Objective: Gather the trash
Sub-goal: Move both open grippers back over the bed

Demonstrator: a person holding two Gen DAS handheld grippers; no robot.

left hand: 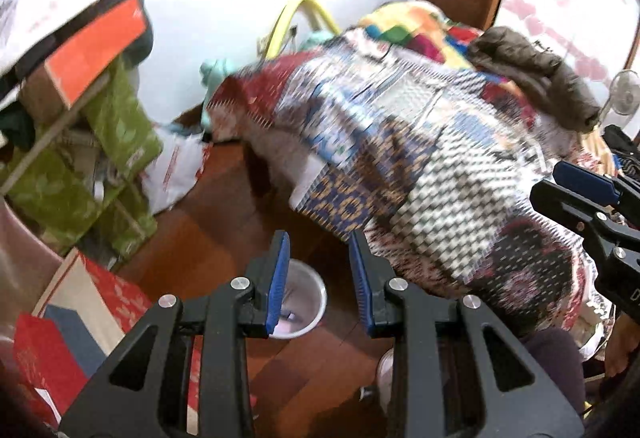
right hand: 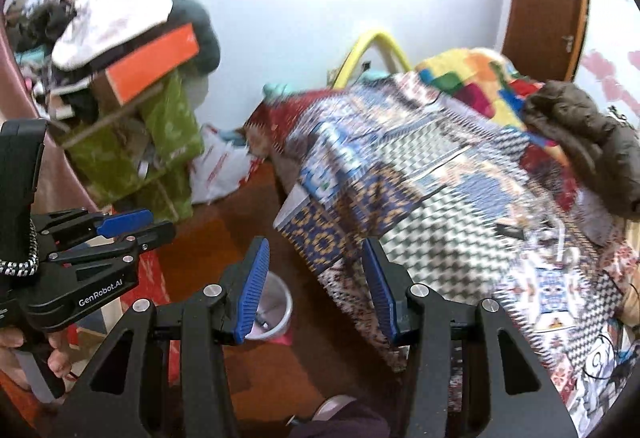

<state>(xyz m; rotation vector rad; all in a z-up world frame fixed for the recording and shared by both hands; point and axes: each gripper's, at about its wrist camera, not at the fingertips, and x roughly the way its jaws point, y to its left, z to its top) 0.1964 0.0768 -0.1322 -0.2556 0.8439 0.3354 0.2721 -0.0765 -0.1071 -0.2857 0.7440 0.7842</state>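
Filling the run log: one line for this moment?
left hand-held gripper: open, empty | right hand-held gripper: open, empty | white bin: on floor beside bed

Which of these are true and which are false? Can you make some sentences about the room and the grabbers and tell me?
1. The left gripper is holding a piece of trash. False: nothing is between its blue pads.
2. A white bin stands on the wooden floor beside the bed. True.
3. The bed's patterned blanket is plain white. False: it has many colours and patterns.
4. A brown jacket lies on the bed. True.
5. The right gripper is open and empty. True.
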